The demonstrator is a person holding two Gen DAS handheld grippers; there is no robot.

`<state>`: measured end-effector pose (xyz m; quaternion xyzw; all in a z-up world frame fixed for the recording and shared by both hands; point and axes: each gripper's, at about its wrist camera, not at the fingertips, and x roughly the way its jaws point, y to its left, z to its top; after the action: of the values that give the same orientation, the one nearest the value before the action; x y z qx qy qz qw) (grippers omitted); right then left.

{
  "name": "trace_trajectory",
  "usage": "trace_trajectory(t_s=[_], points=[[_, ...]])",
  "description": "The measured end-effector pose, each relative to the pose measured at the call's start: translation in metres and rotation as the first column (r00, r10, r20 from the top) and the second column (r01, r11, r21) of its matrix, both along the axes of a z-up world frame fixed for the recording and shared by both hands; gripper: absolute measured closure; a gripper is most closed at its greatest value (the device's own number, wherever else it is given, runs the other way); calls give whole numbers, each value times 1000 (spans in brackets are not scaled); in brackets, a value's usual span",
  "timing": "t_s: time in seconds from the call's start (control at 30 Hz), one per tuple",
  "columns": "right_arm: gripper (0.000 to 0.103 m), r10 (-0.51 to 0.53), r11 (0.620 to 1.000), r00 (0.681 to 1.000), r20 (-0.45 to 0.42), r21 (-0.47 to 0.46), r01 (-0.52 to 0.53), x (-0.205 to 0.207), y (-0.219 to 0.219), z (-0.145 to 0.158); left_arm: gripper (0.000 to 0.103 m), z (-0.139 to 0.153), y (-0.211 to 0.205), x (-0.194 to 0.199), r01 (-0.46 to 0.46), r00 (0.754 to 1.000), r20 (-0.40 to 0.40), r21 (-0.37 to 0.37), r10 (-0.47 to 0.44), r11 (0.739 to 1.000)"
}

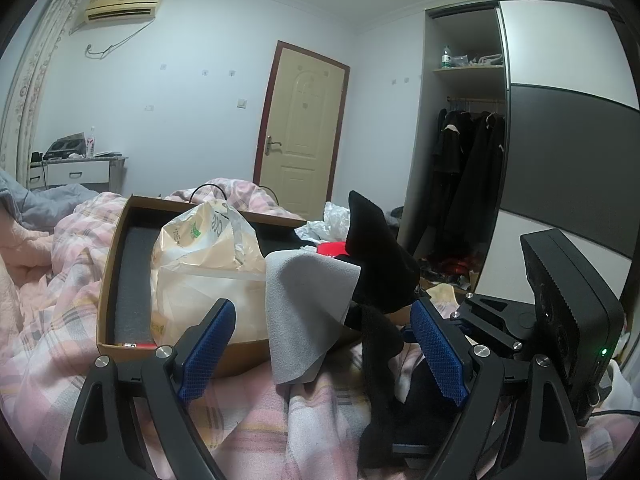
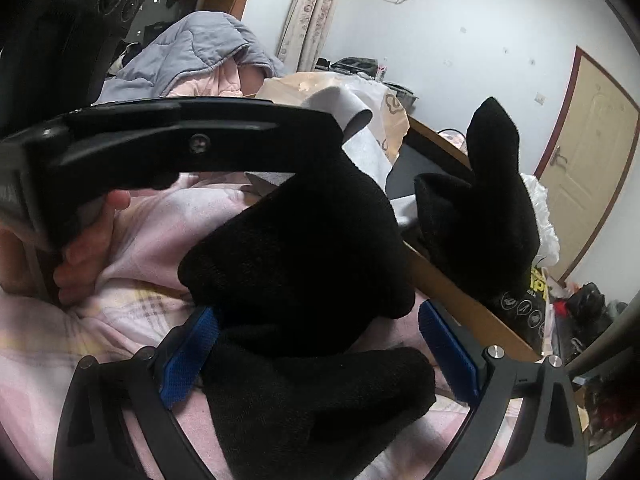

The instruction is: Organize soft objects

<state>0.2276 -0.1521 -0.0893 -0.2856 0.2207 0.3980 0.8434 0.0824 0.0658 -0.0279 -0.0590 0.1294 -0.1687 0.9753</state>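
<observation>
A cardboard box (image 1: 105,280) with dark foam lining sits on the pink plaid bed. A grey cloth (image 1: 304,312) hangs over its front edge; it also shows in the right wrist view (image 2: 360,148). A black knitted piece (image 1: 376,248) stands up at the box's right edge, with more black fabric (image 1: 380,368) trailing down onto the bed. My left gripper (image 1: 324,352) is open, its blue pads on either side of the grey cloth and black fabric, not touching them. My right gripper (image 2: 316,352) is open around a bulky black knitted garment (image 2: 304,256) lying on the bed.
A plastic bag (image 1: 204,256) fills the box's middle. White crumpled plastic (image 1: 332,220) and something red (image 1: 332,249) lie behind the box. An open wardrobe (image 1: 468,152) with dark clothes stands at right. My right gripper's body (image 1: 568,312) shows close at right.
</observation>
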Motion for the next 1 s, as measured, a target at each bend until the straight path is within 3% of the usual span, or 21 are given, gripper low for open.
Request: trace_trajectory(t_s=[0.4,0.6,0.77,0.87,1.0], points=[[8,8,1000,999,-31,8,-8,-1,1,0,15,0,0,0,0,1000,-1,0,0,1000],[34,35,999,998,-52,5,-35,-6,-3,-4,15,0,0,0,0,1000,-1,1,0,1000],[68,39,999,994,-106,17,-38,0,-6,-4,15,0,0,0,0,1000,-1,0,0,1000],[79,32,999,990,-139,41,-26,4,-12,-3,15,0,0,0,0,1000,0,1,0,1000],[85,37,996,985,-167,83,-23,6,-19,-1,15,0,0,0,0,1000,-1,0,0,1000]])
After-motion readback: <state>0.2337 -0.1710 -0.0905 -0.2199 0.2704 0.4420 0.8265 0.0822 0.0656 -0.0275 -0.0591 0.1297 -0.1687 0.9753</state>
